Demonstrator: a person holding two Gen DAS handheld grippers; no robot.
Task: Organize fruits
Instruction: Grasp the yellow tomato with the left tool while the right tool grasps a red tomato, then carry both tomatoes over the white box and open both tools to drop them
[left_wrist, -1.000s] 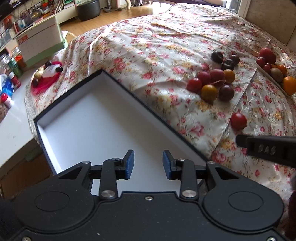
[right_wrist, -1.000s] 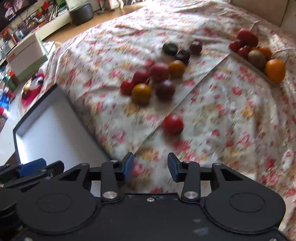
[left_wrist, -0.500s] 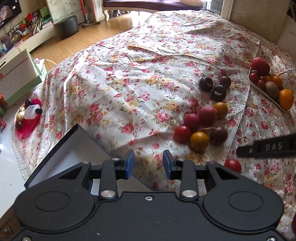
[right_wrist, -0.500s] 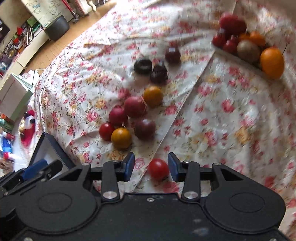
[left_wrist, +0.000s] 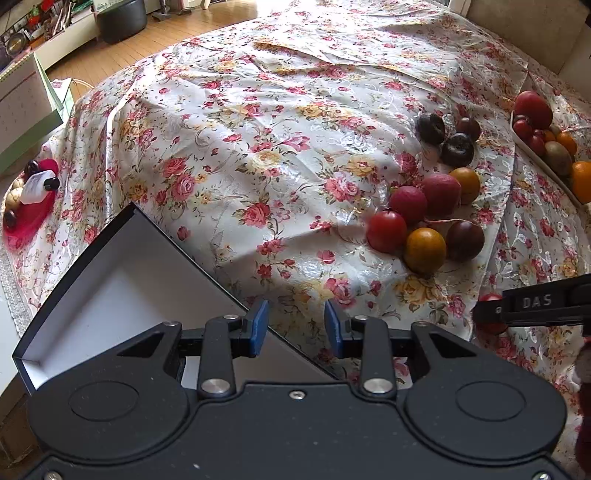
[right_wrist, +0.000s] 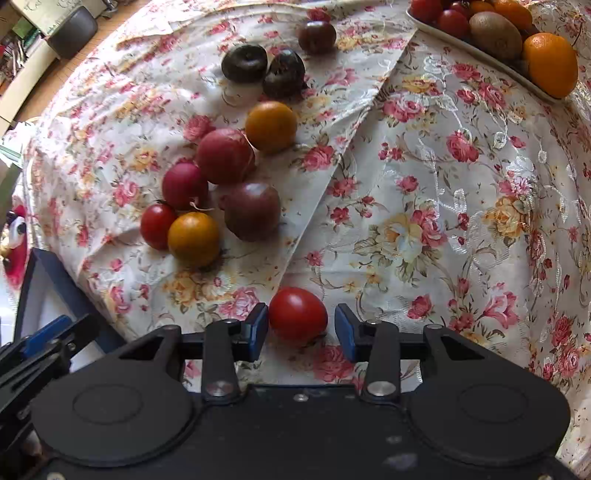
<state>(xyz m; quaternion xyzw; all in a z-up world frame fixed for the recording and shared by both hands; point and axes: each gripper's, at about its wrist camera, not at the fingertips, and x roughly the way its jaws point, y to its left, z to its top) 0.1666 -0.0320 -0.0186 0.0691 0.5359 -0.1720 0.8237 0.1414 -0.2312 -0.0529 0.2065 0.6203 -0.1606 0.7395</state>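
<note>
A lone red tomato (right_wrist: 297, 314) lies on the floral cloth between the open jaws of my right gripper (right_wrist: 301, 328); the pads stand on either side, not pressing it. In the left wrist view the right gripper's finger (left_wrist: 532, 306) covers most of that tomato (left_wrist: 489, 298). A cluster of red, orange and dark fruits (right_wrist: 221, 184) lies further out, also in the left wrist view (left_wrist: 424, 221). My left gripper (left_wrist: 296, 328) is open and empty over the edge of a black box with a white inside (left_wrist: 122, 280).
A white dish (right_wrist: 480, 51) with an orange, a kiwi and red fruits sits at the far right, also in the left wrist view (left_wrist: 532, 155). A red plate with a small bottle (left_wrist: 29, 195) sits at the left table edge. Floor and furniture lie beyond.
My right gripper has moved forward and down until the lone red tomato sits between its jaws. My left gripper has lifted and drawn back to the box's edge.
</note>
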